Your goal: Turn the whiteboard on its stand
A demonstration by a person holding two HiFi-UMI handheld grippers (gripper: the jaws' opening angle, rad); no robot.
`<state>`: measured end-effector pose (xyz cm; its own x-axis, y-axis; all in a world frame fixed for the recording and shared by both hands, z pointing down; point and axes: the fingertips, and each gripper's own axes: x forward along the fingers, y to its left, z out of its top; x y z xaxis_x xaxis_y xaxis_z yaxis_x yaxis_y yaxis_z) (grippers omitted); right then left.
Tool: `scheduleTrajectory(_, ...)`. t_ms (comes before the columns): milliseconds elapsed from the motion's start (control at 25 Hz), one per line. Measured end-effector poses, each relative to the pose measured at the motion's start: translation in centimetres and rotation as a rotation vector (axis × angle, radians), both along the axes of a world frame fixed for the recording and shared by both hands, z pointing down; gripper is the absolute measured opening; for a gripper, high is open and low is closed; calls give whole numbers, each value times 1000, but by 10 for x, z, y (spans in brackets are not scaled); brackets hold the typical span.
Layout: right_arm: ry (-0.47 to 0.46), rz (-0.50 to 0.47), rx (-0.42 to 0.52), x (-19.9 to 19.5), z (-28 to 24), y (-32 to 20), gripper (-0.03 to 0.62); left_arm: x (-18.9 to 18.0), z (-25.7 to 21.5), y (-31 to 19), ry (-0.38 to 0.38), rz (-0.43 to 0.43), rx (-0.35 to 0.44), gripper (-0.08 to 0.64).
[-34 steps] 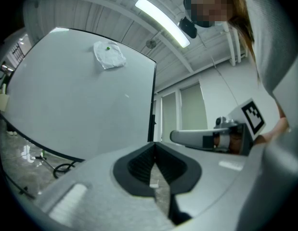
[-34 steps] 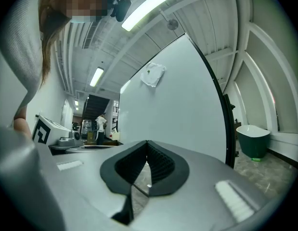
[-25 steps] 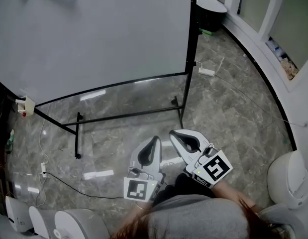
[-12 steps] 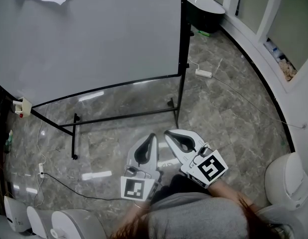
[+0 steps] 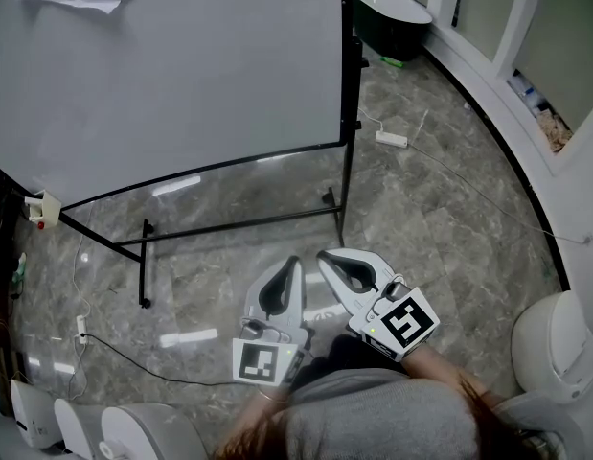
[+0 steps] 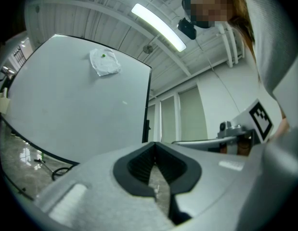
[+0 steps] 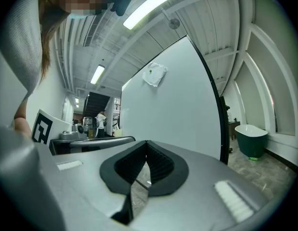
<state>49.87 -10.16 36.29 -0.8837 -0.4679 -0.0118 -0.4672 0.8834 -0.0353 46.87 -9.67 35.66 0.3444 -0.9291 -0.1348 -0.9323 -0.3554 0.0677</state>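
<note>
My left gripper (image 5: pixel 292 264) and right gripper (image 5: pixel 327 257) both have their jaws pressed together, pinching nothing. The whiteboard (image 5: pixel 181 75) stands well ahead of them. It looks broad, stiff and slick-faced, so I'd grip its black side frame (image 5: pixel 349 113).

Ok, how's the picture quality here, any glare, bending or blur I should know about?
Head view: sharp, with bright light streaks reflected on the glossy floor below the whiteboard. Left gripper view: strong fisheye bend, dark corners, the left gripper soft up close. Right gripper view: same bend, the ceiling light blown out white.
</note>
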Motion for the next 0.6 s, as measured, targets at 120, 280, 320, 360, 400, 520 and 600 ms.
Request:
scheduleTrajectory(120, -9, 6, -4, -2, -2, 0, 3, -2, -1, 1, -1, 0, 1, 2)
scheduleTrajectory(280, 0, 2, 0, -3, -1, 1, 3, -4, 1, 0, 8, 2, -3, 2)
scheduleTrajectory(320, 2, 1, 1, -4, 0, 1, 3, -4, 1, 0, 12, 2, -7, 2)
scheduleTrajectory(360, 2, -1, 0, -5, 0, 2, 3, -5, 2, 0, 16, 2, -9, 2)
scheduleTrajectory(400, 1, -2, 0, -6, -1, 2, 3, -6, 2, -1, 20, 1, -10, 2)
scheduleTrajectory(520, -1, -4, 1, -8, -2, 2, 3, -8, 0, 0, 20, 3, -6, 2)
scheduleTrajectory(600, -2, -6, 4, -8, -3, 2, 3, -7, -1, 0, 16, 7, 0, 2)
